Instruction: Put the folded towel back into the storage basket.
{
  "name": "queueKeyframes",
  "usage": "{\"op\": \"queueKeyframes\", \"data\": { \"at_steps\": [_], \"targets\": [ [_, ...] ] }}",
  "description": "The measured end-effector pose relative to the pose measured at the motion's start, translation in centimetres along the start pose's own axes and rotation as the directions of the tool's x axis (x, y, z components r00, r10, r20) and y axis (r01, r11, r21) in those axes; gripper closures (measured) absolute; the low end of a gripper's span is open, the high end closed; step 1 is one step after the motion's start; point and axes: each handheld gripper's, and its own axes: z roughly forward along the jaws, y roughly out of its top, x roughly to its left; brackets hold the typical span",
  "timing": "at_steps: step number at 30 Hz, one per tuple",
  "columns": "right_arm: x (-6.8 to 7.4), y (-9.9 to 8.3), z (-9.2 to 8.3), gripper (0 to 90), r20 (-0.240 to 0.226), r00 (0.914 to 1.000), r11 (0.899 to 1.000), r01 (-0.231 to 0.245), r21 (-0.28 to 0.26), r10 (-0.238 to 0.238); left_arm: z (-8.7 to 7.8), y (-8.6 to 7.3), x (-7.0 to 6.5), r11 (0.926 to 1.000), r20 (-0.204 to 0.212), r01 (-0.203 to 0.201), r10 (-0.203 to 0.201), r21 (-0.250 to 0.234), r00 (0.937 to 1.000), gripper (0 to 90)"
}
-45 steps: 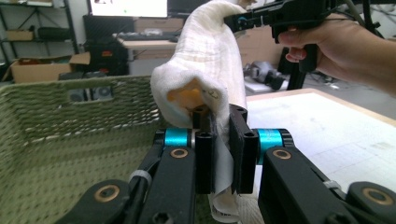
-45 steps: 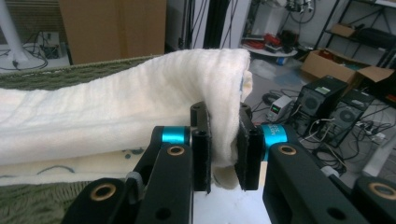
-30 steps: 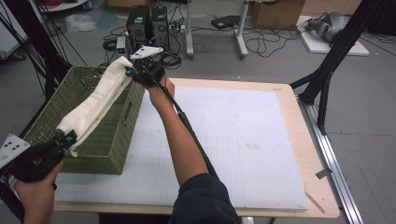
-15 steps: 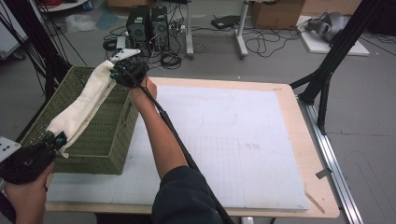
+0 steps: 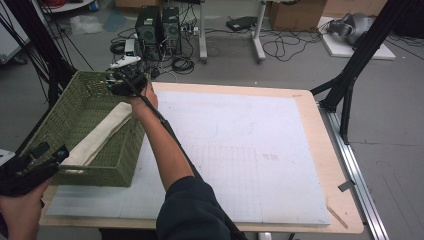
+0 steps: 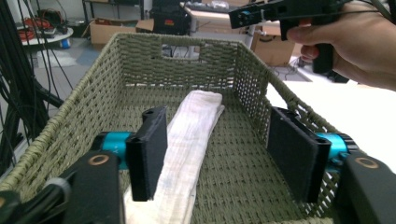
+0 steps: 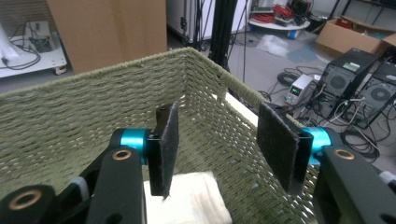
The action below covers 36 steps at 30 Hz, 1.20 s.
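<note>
Now we have both ends of the towel (image 5: 100, 135) let go: it lies lengthwise on the floor of the basket (image 5: 60, 112). Our left gripper (image 6: 219, 154) and right gripper (image 7: 217, 144) have just been opening and stand spread, nothing pinched. We should lift both straight up, clear of the rim, without snagging cloth. No writing is legible.

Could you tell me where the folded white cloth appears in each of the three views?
High view: cloth lies diagonally inside the green basket, at left.
Left gripper view: cloth runs up the basket floor, lower centre.
Right gripper view: cloth end at bottom centre.
Shared landmark: the basket's woven wall.
</note>
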Motion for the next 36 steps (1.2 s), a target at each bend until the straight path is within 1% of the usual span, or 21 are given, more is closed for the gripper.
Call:
{"op": "queueKeyframes", "data": {
  "at_steps": [5, 6, 9, 11, 15, 19, 21, 22, 23, 25, 26, 27, 28, 30, 32, 35, 36],
  "targets": [
    [-0.5, 0.1, -2.1, 46.2, -0.013, 0.9999, 1.000, -0.001, -0.027, 0.000, 0.0, 0.4, -0.6, 0.9997, 0.031, 0.007, -0.006, -0.024, 0.9995, 27.0],
    [-0.6, 0.0, -2.5, 46.0, -0.016, 0.9999, 1.000, 0.000, -0.029, -0.001, 0.0, 0.5, -0.8, 0.9997, 0.037, -0.001, 0.002, -0.024, 0.9993, 25.5],
    [-1.1, -0.3, -4.0, 44.6, -0.024, 0.9997, 0.999, -0.002, -0.040, 0.001, 0.2, 0.6, -1.3, 0.9999, 0.067, -0.012, 0.013, -0.012, 0.9977, 22.7],
    [-1.6, -0.5, -5.0, 43.6, -0.035, 0.9994, 0.999, -0.003, -0.048, 0.002, 0.4, 0.6, -1.7, 0.9996, 0.077, -0.027, 0.027, -0.001, 0.9967, 16.0],
    [-2.7, -1.1, -7.1, 40.4, -0.070, 0.9973, 0.998, -0.023, -0.051, 0.020, 0.8, 0.6, -2.2, 0.9998, 0.116, -0.022, 0.021, 0.003, 0.9930, 16.1],
    [-3.5, -1.8, -9.0, 35.9, -0.078, 0.9968, 0.998, -0.024, -0.060, 0.020, 1.0, 0.7, -2.6, 0.9996, 0.140, -0.028, 0.027, 0.004, 0.9897, 16.3],
    [-4.0, -2.3, -9.8, 31.9, -0.078, 0.9966, 0.998, -0.031, -0.053, 0.027, 1.1, 0.8, -2.9, 0.9996, 0.151, -0.027, 0.027, 0.000, 0.9882, 16.3],
    [-4.5, -2.9, -10.6, 29.4, -0.071, 0.9969, 0.998, -0.036, -0.045, 0.033, 1.1, 0.9, -3.0, 0.9996, 0.159, -0.027, 0.027, 0.001, 0.9869, 16.3],
    [-4.5, -2.9, -10.6, 29.4, -0.071, 0.9969, 0.998, -0.036, -0.045, 0.033, 1.2, 0.9, -3.2, 0.9996, 0.168, -0.028, 0.028, 0.001, 0.9854, 16.3],
    [-5.0, -3.6, -11.5, 26.3, -0.059, 0.9978, 0.999, -0.033, -0.033, 0.031, 1.4, 1.0, -3.5, 0.9994, 0.187, -0.033, 0.032, 0.003, 0.9819, 16.4],
    [-5.3, -3.9, -12.0, 24.4, -0.059, 0.9975, 0.999, -0.040, -0.030, 0.038, 1.5, 1.0, -3.7, 0.9994, 0.198, -0.035, 0.033, 0.004, 0.9797, 16.5],
    [-5.6, -4.2, -12.5, 22.4, -0.054, 0.9978, 0.999, -0.040, -0.032, 0.039, 1.6, 1.1, -3.9, 0.9993, 0.211, -0.036, 0.035, 0.003, 0.9768, 16.5],
    [-5.8, -4.5, -13.1, 20.9, -0.048, 0.9979, 0.999, -0.045, -0.031, 0.043, 1.6, 1.1, -4.1, 0.9992, 0.229, -0.041, 0.038, 0.006, 0.9727, 17.0],
    [-6.3, -5.2, -14.2, 20.8, -0.041, 0.9985, 0.999, -0.038, -0.029, 0.037, 1.8, 1.1, -4.4, 0.9989, 0.255, -0.047, 0.044, 0.007, 0.9659, 17.6],
    [-6.7, -5.8, -15.4, 20.2, -0.024, 0.9994, 0.999, -0.026, -0.024, 0.026, 2.0, 1.2, -4.8, 0.9987, 0.269, -0.051, 0.049, -0.001, 0.9619, 17.6],
    [-7.3, -6.8, -17.0, 19.2, -0.011, 0.9994, 0.999, -0.034, -0.020, 0.034, 2.2, 1.4, -5.3, 0.9987, 0.296, -0.050, 0.051, -0.011, 0.9537, 17.3],
    [-7.6, -7.4, -18.2, 18.4, 0.001, 0.9993, 0.999, -0.038, -0.020, 0.038, 2.3, 1.5, -5.4, 0.9987, 0.304, -0.048, 0.050, -0.014, 0.9514, 17.3]
  ]
}}
